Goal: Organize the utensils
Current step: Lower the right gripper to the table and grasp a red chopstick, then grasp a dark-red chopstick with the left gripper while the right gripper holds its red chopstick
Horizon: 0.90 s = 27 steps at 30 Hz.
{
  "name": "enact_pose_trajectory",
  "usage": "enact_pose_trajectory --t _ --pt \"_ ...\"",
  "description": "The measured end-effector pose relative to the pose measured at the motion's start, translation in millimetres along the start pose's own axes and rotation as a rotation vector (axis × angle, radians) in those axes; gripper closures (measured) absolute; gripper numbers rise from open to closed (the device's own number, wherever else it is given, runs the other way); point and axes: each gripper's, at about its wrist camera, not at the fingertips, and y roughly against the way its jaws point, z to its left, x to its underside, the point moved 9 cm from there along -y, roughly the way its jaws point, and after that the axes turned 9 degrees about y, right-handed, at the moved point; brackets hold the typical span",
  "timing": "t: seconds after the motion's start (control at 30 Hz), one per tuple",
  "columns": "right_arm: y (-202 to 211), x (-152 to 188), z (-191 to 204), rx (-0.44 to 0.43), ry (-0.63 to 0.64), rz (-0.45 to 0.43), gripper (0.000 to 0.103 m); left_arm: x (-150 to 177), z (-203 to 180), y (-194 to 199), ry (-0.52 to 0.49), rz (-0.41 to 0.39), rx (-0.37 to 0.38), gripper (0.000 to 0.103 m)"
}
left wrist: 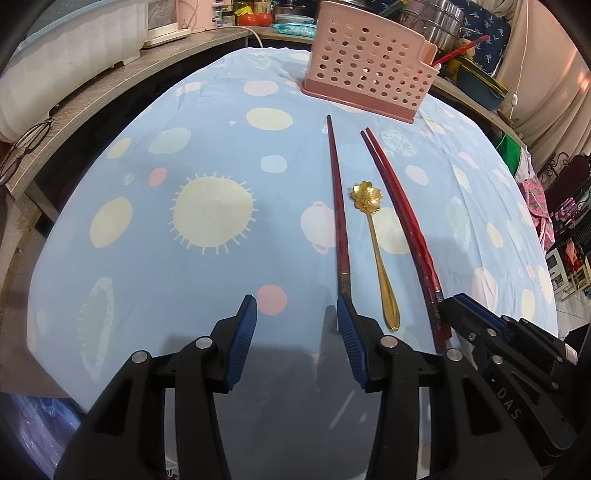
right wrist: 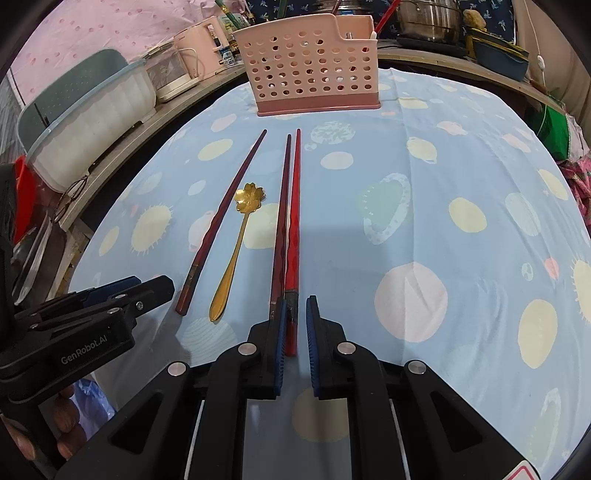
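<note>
On the blue spotted cloth point(left wrist: 166, 288) lie a single dark red chopstick point(left wrist: 338, 206) point(right wrist: 229, 206), a gold flower-headed spoon point(left wrist: 373, 240) point(right wrist: 236, 251) and a pair of chopsticks, one dark point(right wrist: 282, 206) and one bright red point(right wrist: 294, 206). A pink perforated utensil holder point(left wrist: 369, 70) point(right wrist: 314, 70) stands upright beyond their tips. My right gripper point(right wrist: 296, 301) point(left wrist: 448, 306) is shut on the near end of the bright red chopstick, with the dark one beside its left finger. My left gripper point(left wrist: 295, 301) point(right wrist: 147, 288) is open and holds nothing. Its right finger point(left wrist: 347, 321) covers the single chopstick's near end.
A wooden counter point(left wrist: 110, 88) runs behind the table with a white tub point(right wrist: 85, 122), a pale kettle point(right wrist: 192, 59) and eyeglasses point(left wrist: 26, 147). Steel pots point(left wrist: 439, 22) stand at the back right. A hand point(right wrist: 62, 417) grips the left gripper's handle.
</note>
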Motion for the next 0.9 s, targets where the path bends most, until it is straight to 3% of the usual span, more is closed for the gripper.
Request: enact_pose_trajectory --t 0.7,0.9 --pt "-1.9 4.5 -18.3 0.013 -0.057 0.006 0.096 3.5 -17.9 -9.7 -0.029 0.012 0.032 0.061" --pt "-2.3 4.5 -18.3 0.011 -0.059 0.007 0.096 2.4 -17.0 -10.2 -0.033 0.001 0.029 0.081"
